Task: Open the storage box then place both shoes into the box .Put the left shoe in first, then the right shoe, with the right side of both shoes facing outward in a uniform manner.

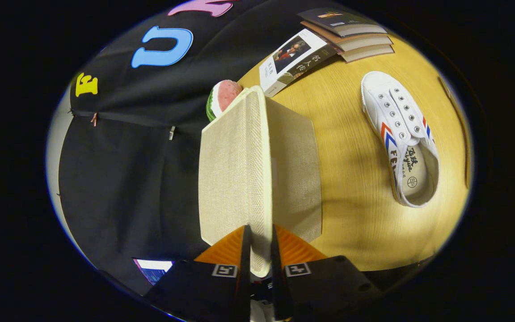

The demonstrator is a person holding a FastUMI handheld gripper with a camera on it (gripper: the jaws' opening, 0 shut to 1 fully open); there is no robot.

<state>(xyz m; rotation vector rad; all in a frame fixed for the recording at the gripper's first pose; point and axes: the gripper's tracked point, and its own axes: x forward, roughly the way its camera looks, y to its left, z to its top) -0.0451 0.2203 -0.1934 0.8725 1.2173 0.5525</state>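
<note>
Your gripper is clamped on the edge of the box lid, raised on edge, so a slack pinch could let it drop shut while the shoe waits on the table beyond.

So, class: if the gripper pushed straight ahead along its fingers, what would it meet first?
The gripper is already shut on the beige woven fabric lid; beyond it probably the watermelon-slice toy, depth unclear.

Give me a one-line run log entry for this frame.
phase: opening box | fingers: shut on lid edge | lid: lifted, beige fabric | white sneaker: on wooden table, outside box | placed: none seen
</note>
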